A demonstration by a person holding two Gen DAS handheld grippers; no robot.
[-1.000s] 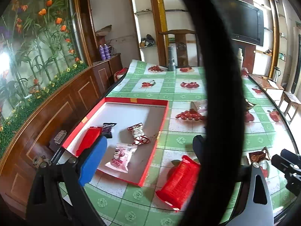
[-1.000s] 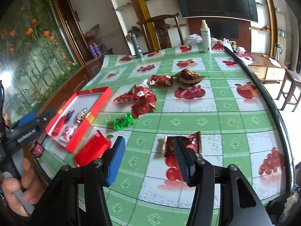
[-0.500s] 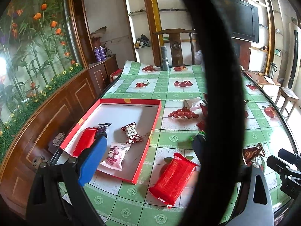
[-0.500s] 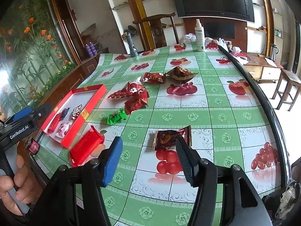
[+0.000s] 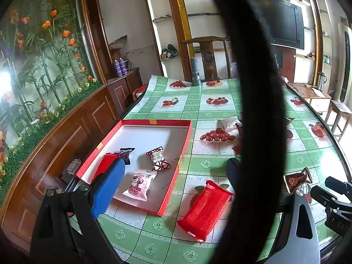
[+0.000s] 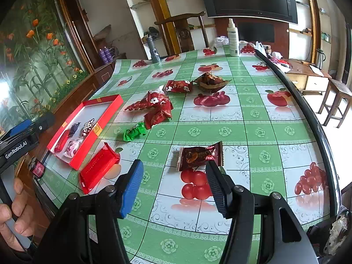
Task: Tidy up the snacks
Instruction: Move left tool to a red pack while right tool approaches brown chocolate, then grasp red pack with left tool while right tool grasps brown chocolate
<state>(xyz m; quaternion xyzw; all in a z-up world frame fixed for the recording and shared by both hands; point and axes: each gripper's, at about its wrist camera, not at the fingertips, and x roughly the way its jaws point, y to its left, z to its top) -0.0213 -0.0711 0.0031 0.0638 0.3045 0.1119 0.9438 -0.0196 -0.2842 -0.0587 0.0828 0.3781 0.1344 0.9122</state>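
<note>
brown snack packet (image 6: 200, 155) lies flat, long axis along the table's (image 6: 253, 118) near edge. right gripper (image 6: 173, 184) part open, jaws just widened, empty; left gripper (image 5: 171, 176) wide, empty. tv room.

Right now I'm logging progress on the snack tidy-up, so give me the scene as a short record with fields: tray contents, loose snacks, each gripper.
tray: red tray at the table's left edge
in tray: pink packet, red-and-white candy, dark packet, red packet
loose, beside tray: long red packet
loose, mid-table: green candy, red wrappers, brown packet
left gripper: open, empty
right gripper: jaws just opened further, empty, just short of the brown packet
</note>
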